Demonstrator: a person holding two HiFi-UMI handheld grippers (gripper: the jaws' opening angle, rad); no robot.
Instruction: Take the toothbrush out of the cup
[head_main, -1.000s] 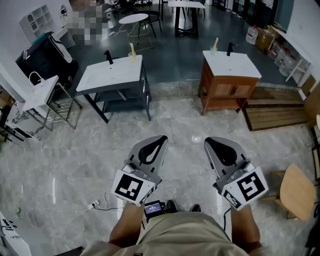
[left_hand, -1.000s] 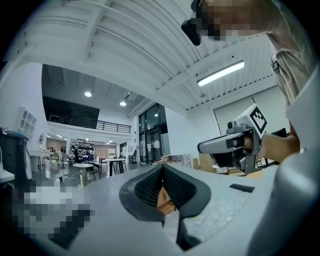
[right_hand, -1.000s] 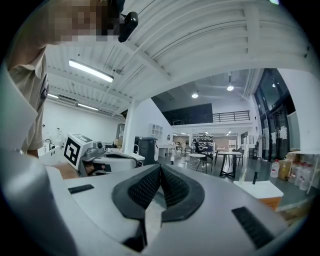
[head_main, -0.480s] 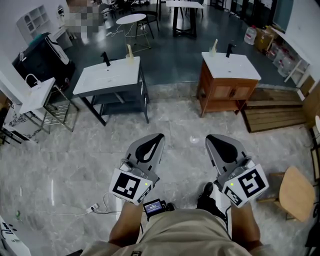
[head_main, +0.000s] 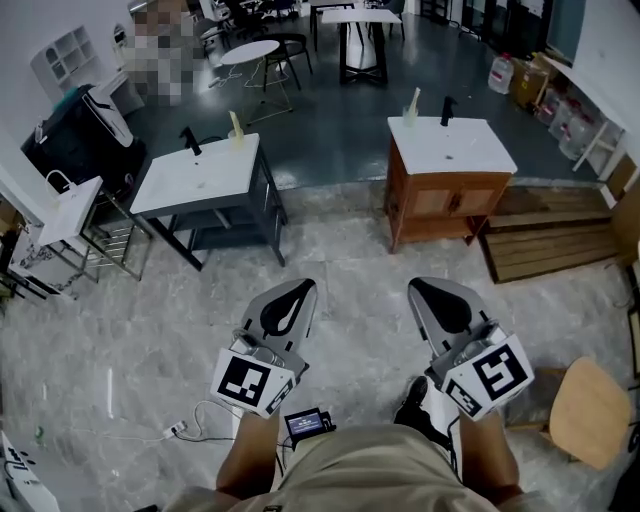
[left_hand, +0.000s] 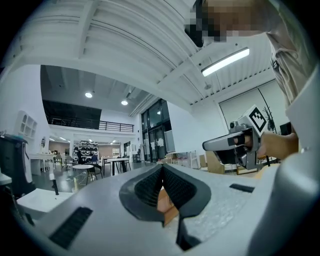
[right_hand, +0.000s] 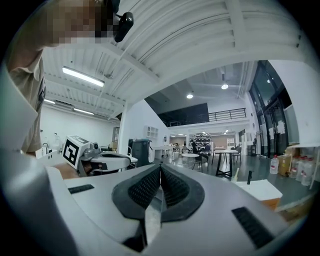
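1. Wire stand (head_main: 105, 240), far left: metal rack carrying a small white basin, hard and glossy. Not part of the task.
2. Left worktop (head_main: 200, 180), far left of centre: white slab with a sunken basin on a dark open metal frame, with a black tap at the far edge. At its far right corner stands the left cup (head_main: 238, 138), small and pale, with the left toothbrush (head_main: 233, 120) leaning out of it, handle up.
3. Left tool (head_main: 297, 292), near, left of centre: grey plastic shell, black ribbed pads, marker cube at the rear. Jaws clenched with nothing between them. Well apart from either cup.
4. Right tool (head_main: 428, 292), near, right of centre: same build. Jaws pressed together and empty, held level beside the left one over the marble-patterned floor.
5. Right worktop (head_main: 460, 150), far right of centre: white top with basin on a brown wooden cabinet, black tap. At its far left corner sits the right cup (head_main: 409, 117) with the right toothbrush (head_main: 414, 98) slanting upward. Which cup the task means cannot be told.
6. Handling, judged: either toothbrush looks light, thin, stiff and smooth, so liable to slip or pivot in ribbed pads. It is best taken on the exposed upper handle, above the rim, and lifted along its lean. The cup looks light and may tip or ride up with it.
7. Pallet (head_main: 545, 245), far right: slatted raw wood. Stool (head_main: 590, 400), near right: round wooden seat.
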